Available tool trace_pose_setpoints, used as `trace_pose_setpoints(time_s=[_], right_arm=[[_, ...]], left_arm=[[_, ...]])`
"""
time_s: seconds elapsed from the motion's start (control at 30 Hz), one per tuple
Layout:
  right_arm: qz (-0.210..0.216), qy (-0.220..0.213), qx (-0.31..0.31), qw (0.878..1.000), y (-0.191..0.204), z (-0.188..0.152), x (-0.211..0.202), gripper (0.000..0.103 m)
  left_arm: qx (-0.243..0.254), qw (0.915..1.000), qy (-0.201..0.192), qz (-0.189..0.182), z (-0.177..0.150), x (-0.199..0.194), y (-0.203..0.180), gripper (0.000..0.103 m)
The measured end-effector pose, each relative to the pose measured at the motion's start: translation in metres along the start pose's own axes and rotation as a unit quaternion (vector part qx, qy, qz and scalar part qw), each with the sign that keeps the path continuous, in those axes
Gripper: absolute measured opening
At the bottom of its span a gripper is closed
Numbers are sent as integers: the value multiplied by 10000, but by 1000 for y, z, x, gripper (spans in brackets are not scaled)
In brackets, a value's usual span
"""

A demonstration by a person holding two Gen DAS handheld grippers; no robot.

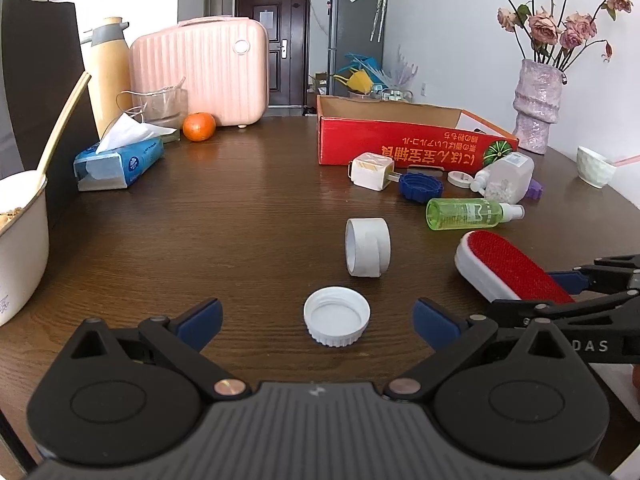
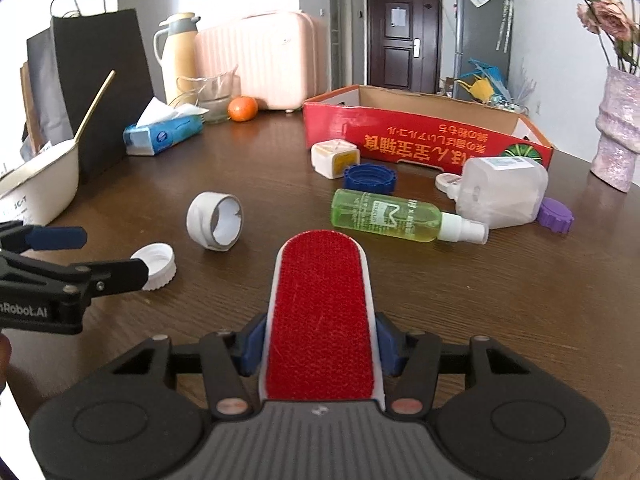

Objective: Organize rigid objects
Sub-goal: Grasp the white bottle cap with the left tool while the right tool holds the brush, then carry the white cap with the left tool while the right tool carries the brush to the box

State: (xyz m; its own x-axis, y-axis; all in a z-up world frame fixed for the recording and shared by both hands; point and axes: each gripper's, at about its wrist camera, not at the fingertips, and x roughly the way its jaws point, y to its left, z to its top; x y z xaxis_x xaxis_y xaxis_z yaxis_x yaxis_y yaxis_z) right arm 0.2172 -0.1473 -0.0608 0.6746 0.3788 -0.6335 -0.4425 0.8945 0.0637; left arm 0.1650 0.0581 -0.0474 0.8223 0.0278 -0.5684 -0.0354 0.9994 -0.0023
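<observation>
Pink suitcase [image 1: 208,70], orange [image 1: 199,126], tissue pack [image 1: 120,164], perhaps dried roses [image 1: 560,20]

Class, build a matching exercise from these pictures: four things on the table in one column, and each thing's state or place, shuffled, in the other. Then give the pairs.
Things:
1. lint brush
2. white cap
3. green spray bottle
4. orange

States:
A. lying on its side
B. between open jaws, untouched
C. clamped by the right gripper
D. beside the pink case

Pairs: 1-C, 2-B, 3-A, 4-D

Black grippers, blue-padded fingers [image 1: 200,318], silver pivot screws, white lettering
</observation>
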Motion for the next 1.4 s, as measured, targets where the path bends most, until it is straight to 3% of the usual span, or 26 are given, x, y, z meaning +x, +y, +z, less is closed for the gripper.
trace_pose_setpoints(time_s=[0.53, 0.63, 0.73, 0.77, 0.8, 0.83, 1.4], right_arm=[[-132, -356, 185, 9991, -8, 2, -14, 55], [-146, -381, 206, 9990, -9, 2, -15, 55], [-148, -391, 220, 9989, -9, 2, -15, 55], [-148, -392, 221, 9989, -9, 2, -15, 55], [-145, -396, 226, 9989, -9, 2, -15, 54], [-142, -398, 229, 9988, -9, 2, -15, 54], [-190, -620, 363, 9972, -13, 7, -29, 54]], left_arm=[[123, 9996, 72, 250, 4, 22, -12, 101], [179, 9996, 97, 212, 4, 25, -15, 92], [219, 9995, 163, 151, 4, 28, -17, 75], [222, 9995, 198, 113, 3, 30, -17, 64], [229, 9995, 231, 65, 3, 31, -17, 43], [241, 9993, 287, 4, 3, 32, -17, 41], [214, 9997, -66, -97, 12, 12, -22, 41]])
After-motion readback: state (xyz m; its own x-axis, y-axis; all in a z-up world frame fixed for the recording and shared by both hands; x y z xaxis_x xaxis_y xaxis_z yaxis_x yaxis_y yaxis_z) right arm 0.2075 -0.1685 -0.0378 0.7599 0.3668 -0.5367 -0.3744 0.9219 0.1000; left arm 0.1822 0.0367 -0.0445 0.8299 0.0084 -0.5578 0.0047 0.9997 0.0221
